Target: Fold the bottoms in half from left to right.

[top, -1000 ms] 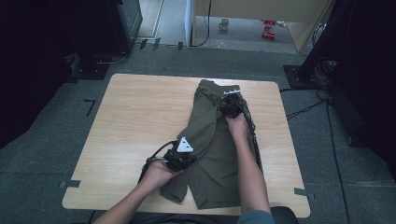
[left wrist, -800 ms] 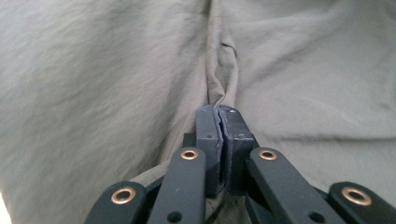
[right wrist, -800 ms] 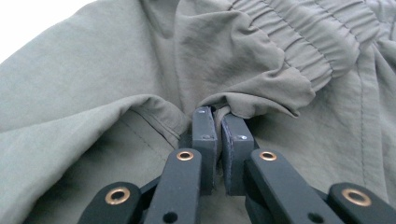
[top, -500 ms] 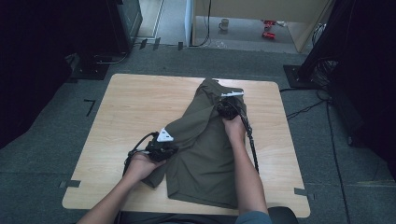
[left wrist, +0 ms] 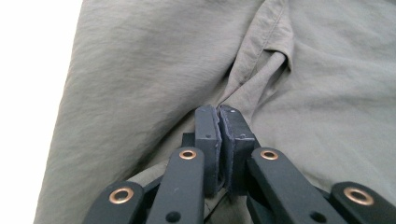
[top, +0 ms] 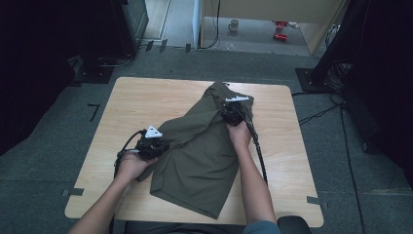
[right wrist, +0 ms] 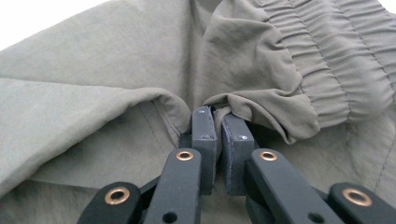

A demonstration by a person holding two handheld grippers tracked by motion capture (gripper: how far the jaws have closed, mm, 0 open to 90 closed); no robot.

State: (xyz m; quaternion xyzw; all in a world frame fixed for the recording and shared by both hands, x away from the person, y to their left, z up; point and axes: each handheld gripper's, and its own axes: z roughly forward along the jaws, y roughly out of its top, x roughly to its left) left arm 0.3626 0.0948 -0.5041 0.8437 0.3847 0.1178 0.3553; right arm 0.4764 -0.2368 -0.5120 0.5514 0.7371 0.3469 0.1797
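A pair of olive-green shorts (top: 204, 156) lies on the wooden table (top: 146, 97), its waistband toward the far edge and one leg hem near the front. My left gripper (top: 160, 145) is shut on a fold of the shorts (left wrist: 154, 65) at their left side, and the cloth stretches from it. My right gripper (top: 229, 114) is shut on the shorts (right wrist: 93, 93) beside the gathered elastic waistband (right wrist: 327, 60). In both gripper views the jaws pinch the fabric tight.
The table's left half and right margin are bare wood. Cables (top: 258, 146) trail from the grippers back along the forearms. On the floor beyond the table stand a mug (top: 234, 24) and red objects (top: 280, 30). Dark equipment flanks both sides.
My left gripper has pulled its fold of the shorts leftward, spreading the cloth out across the table. The right gripper has kept its hold near the waistband and barely moved.
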